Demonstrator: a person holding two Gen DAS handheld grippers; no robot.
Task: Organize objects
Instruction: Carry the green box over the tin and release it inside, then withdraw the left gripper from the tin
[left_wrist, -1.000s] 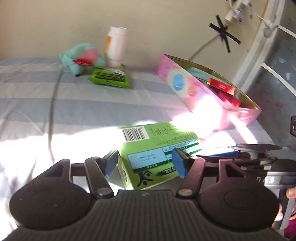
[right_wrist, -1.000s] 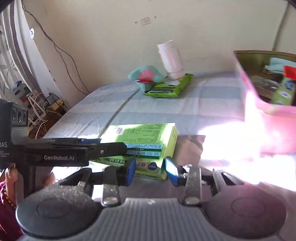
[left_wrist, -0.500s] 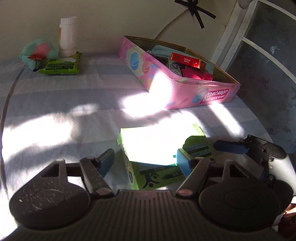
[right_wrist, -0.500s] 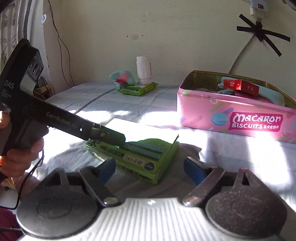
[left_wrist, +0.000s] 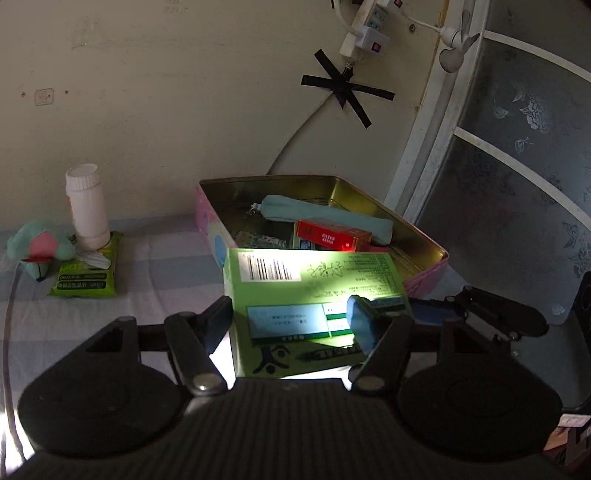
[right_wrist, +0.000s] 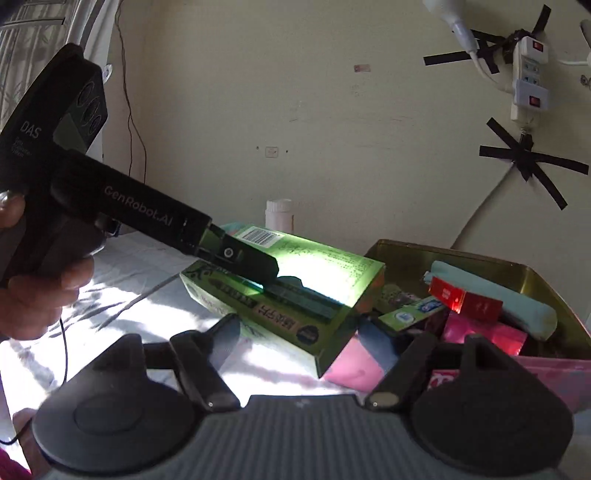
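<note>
Nearest: left gripper (left_wrist: 291, 325), fingers clenched on the green box (left_wrist: 314, 291), one pad on each long side. The box is lifted clear of the bed (left_wrist: 155, 266), tilted, its far end hanging over the near rim of the pink tin (right_wrist: 546, 373).

Right gripper (right_wrist: 310, 339): fingers spread wide, grasping nothing, waiting just under the box's lower corner beside the tin's near wall.

Pink tin, right side of the bed, open: holds a teal pouch (left_wrist: 325, 218), a red carton (left_wrist: 332, 236) and small packets, already fairly full along its near side.

Far left corner of the bed, by the wall: green wipes pack (left_wrist: 86, 273), a white bottle (left_wrist: 86, 206) standing on it, a plush toy (left_wrist: 37, 249) touching the pack. None yet put away.

Risks, as I judge them:
- The box is long and gripped near one end, so its weight may swing it in the fingers.
- Its far end may catch on the red carton or the tin's rim if lowered at this tilt.
- The contents look heaped, though shadow makes that hard to confirm; the box may sit proud or slide back out.
- A push against the tin's wall could shove the tin along the soft bed.
</note>
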